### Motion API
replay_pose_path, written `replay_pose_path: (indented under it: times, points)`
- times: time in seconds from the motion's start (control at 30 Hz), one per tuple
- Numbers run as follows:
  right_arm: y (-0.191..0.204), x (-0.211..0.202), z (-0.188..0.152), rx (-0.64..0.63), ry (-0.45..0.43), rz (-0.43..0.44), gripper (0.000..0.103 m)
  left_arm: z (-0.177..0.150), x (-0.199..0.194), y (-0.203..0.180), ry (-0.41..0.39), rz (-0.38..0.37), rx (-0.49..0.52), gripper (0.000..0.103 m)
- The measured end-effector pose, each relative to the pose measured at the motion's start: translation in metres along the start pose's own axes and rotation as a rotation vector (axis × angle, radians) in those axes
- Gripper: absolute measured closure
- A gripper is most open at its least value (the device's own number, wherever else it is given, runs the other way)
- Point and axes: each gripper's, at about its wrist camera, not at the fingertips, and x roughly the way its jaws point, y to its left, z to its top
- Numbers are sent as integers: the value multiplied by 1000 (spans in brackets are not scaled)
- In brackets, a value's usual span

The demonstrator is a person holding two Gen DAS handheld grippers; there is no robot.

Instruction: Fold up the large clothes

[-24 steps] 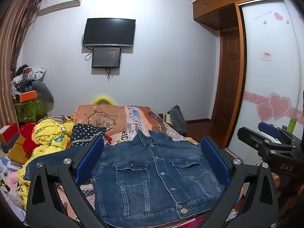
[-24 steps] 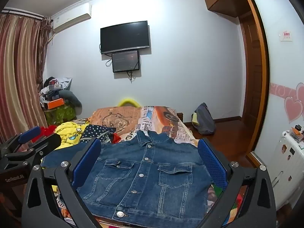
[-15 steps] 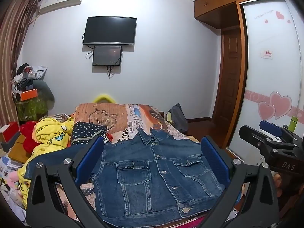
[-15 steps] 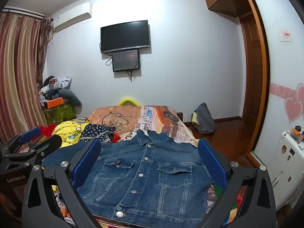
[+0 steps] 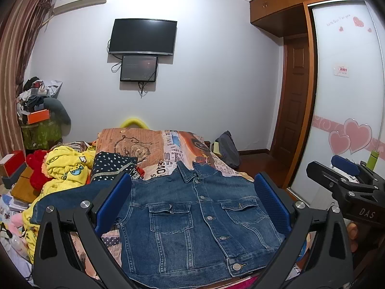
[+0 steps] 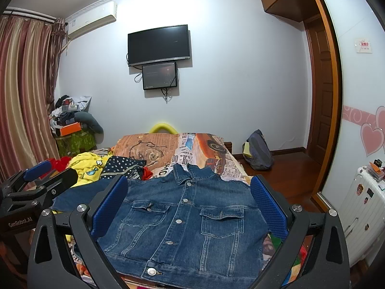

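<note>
Two grippers are in your hands, and both stand spread as wide as they go with nothing between the pads. Your left gripper [image 5: 192, 202] hovers above the near edge of the bed [image 5: 154, 144], tipped a little downward, its blue pads [image 5: 113, 202] framing the denim jacket [image 5: 192, 216] without touching it. Your right gripper [image 6: 189, 206] hangs beside it in the same attitude, also clear of the cloth.

You have the denim jacket lying face up on the near end of the bed, buttoned, collar toward the far wall and hem along the near edge. One sleeve [image 5: 72, 197] runs out toward the left edge of the bed, over a yellow garment [image 5: 65, 166]. A dark polka-dot garment [image 5: 113, 166] sits just beyond the jacket's left shoulder, near the left side of the bed.

From your left wrist view you can see the right gripper at the right border; from your right wrist view the left gripper shows at the left border. A television [image 6: 158, 44] hangs on the far wall.
</note>
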Motion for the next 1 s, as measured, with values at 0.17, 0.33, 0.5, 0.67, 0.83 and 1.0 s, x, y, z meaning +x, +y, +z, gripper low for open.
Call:
replay_pose_path:
  times: [0.17, 0.33, 0.5, 0.67, 0.83, 1.0]
  points:
    - [0, 2, -1, 1, 2, 1, 2, -1, 0, 0, 0, 0, -3, 0]
    - [0, 2, -1, 1, 2, 1, 2, -1, -1, 1, 0, -1, -4, 0]
    - [0, 2, -1, 1, 1, 1, 2, -1, -1, 0, 0, -2, -6, 0]
    - [0, 2, -1, 1, 2, 3, 2, -1, 0, 1, 2, -2, -9, 0]
    - [0, 3, -1, -1, 2, 2, 2, -2, 0, 2, 3, -4, -14, 0]
    - [0, 3, -2, 3, 4, 4, 2, -2, 1, 2, 5, -4, -16, 0]
